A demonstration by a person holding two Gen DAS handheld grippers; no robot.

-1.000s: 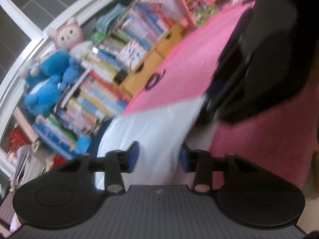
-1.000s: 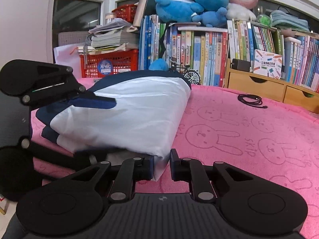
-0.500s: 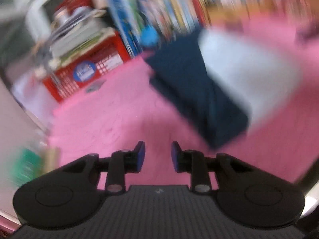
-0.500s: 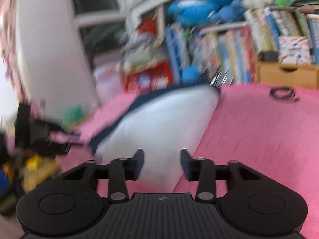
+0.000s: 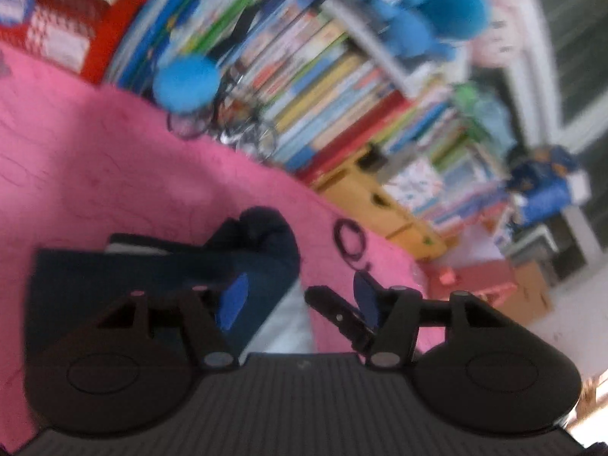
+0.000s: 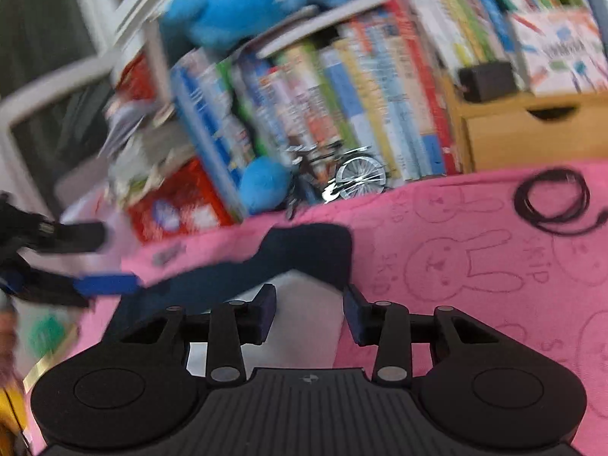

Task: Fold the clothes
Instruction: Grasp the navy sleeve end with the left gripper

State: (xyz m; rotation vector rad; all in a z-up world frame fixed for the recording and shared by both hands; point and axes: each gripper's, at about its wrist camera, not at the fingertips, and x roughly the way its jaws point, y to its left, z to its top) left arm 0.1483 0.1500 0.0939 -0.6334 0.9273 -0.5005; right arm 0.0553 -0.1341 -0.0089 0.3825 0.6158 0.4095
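Left wrist view, blurred & tilted: left gripper has blue pads apart, jaws opening, nothing pressed between them. Folded garment, navy over white, lies on pink rabbit-print cover directly ahead of the fingers, under the near pad; whether the pad touches it, cannot tell. A second black gripper finger shows just beside the right-hand pad. Coiled black cable lies on the cover beyond the garment, apart from it. Behind: row of books, blue plush toys on top, wooden drawer unit, red basket. Right wrist view: right gripper w/ pads apart, jaws closing; white part of the garment sits in the gap, pads not seen pressing on it. Navy edge runs along its far side. Left gripper enters from the frame's left edge, blue pad near the garment's navy corner; contact cannot be told. Cable lies far right on the cover, well apart from the garment. Model bicycle stands at the cover's back edge in front of the books; drawer unit at right.
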